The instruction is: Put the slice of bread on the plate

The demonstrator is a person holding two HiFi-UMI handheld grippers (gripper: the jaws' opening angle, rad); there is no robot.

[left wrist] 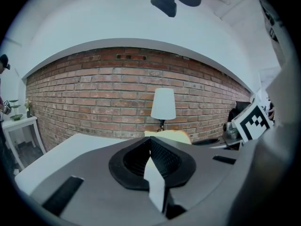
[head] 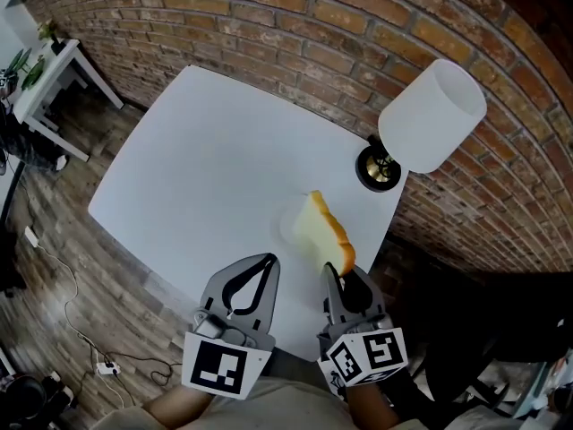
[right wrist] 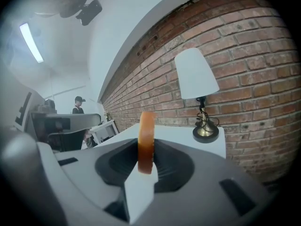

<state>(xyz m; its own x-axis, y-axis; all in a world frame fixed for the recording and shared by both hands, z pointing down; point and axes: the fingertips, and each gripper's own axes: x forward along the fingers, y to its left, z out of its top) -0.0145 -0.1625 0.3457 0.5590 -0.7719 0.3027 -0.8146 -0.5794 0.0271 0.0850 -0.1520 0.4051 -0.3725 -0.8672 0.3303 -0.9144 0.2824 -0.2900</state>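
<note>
A pale slice of bread (head: 324,229) with a brown crust stands on edge above the near right part of the white table (head: 206,159). My right gripper (head: 343,274) is shut on its lower end. In the right gripper view the bread (right wrist: 146,140) shows edge-on between the two jaws. A white plate (head: 285,227) lies faintly visible on the table just left of and under the slice. My left gripper (head: 267,260) hovers at the table's near edge, left of the bread, shut and empty. The bread (left wrist: 171,134) peeks over the joined tips of the left gripper (left wrist: 150,142).
A lamp (head: 430,119) with a white shade and brass base stands at the table's far right corner against the brick wall (head: 295,25). A small white side table (head: 49,79) stands far left. Cables lie on the wooden floor (head: 54,267).
</note>
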